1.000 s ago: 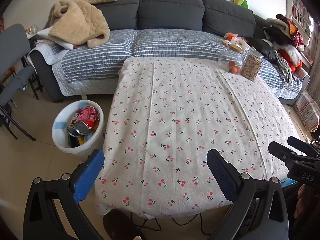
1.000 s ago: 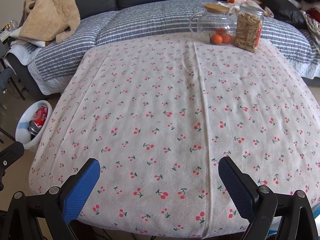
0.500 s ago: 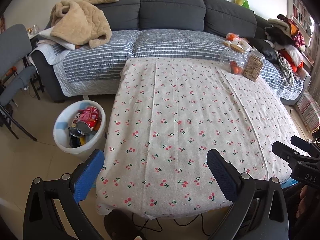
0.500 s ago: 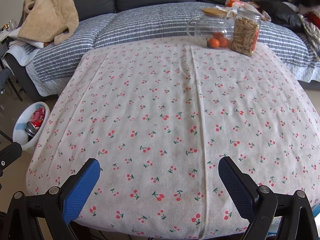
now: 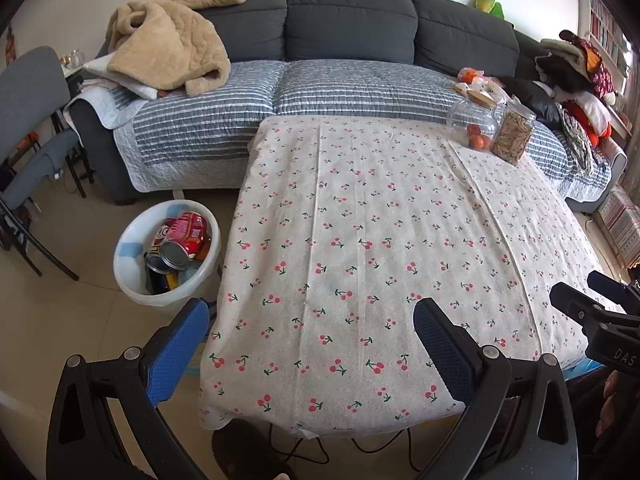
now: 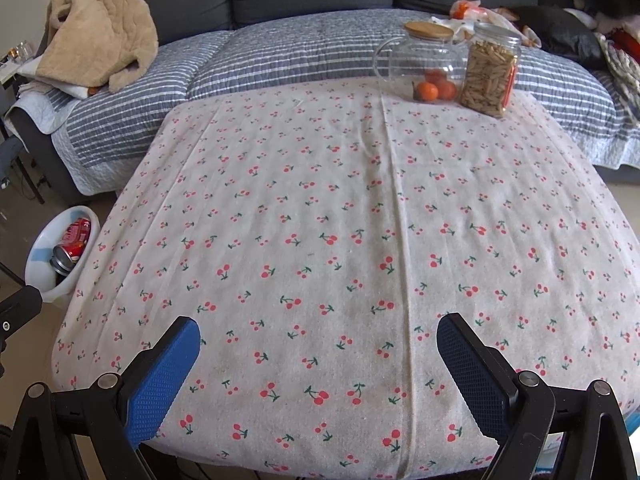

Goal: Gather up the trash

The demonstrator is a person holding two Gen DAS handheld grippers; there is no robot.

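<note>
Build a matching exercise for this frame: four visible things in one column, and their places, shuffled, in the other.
Things:
1. red can
2. tan blanket
3. jar of sticks
4. green toy

Places:
A. far right corner of the tablecloth
B. on top of the sofa backrest
C. in the white bin on the floor
D. heaped on the sofa's left end

Pairs: 1-C, 2-D, 3-A, 4-B

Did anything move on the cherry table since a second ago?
Only the cameras did: both views pulled back a little, so the table looks farther off. Left gripper and right gripper kept their jaws open, holding nothing. The jars and the bin of cans stayed put.
</note>
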